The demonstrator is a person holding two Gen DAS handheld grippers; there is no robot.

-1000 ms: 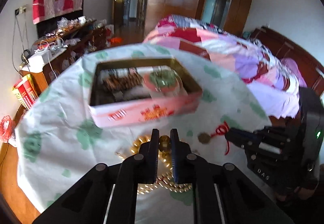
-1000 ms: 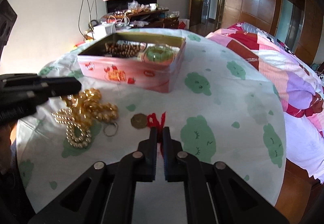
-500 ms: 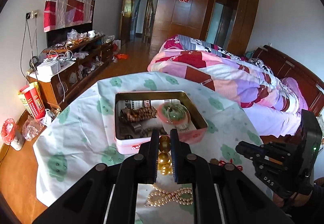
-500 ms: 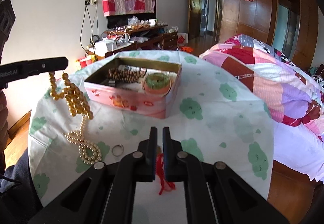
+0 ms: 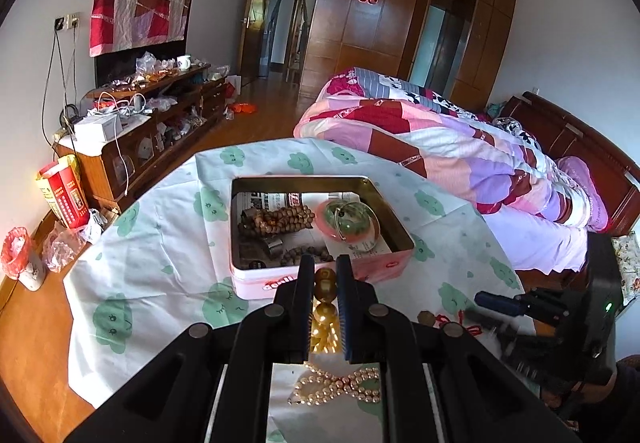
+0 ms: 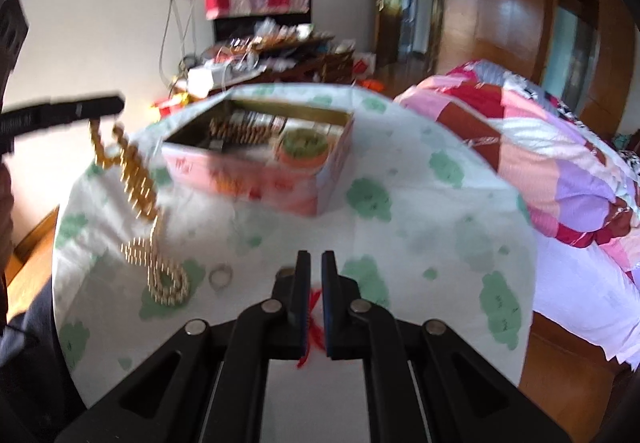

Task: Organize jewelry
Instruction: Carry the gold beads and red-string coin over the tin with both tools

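My left gripper [image 5: 325,275] is shut on a strand of large amber beads [image 5: 325,285] and holds it above the table; the strand hangs down, its pale pearl end [image 5: 340,389] near the cloth. From the right wrist view the strand [image 6: 136,179] dangles left of the pink tin. The open pink tin [image 5: 256,285] holds brown wooden beads [image 5: 280,219] and a green bangle [image 5: 348,221]. My right gripper [image 6: 312,271] is shut on the red cord [image 6: 310,327] of a brass coin charm [image 5: 427,318].
A small silver ring [image 6: 221,277] lies on the white cloth with green clouds [image 5: 160,243], left of my right gripper. A bed with a patchwork quilt [image 5: 460,159] stands to the right. A cluttered wooden cabinet [image 5: 152,123] stands at the far left.
My left gripper has lifted the bead strand off the table and risen well above the tin. My right gripper has raised a little with the red cord; its view is now blurred.
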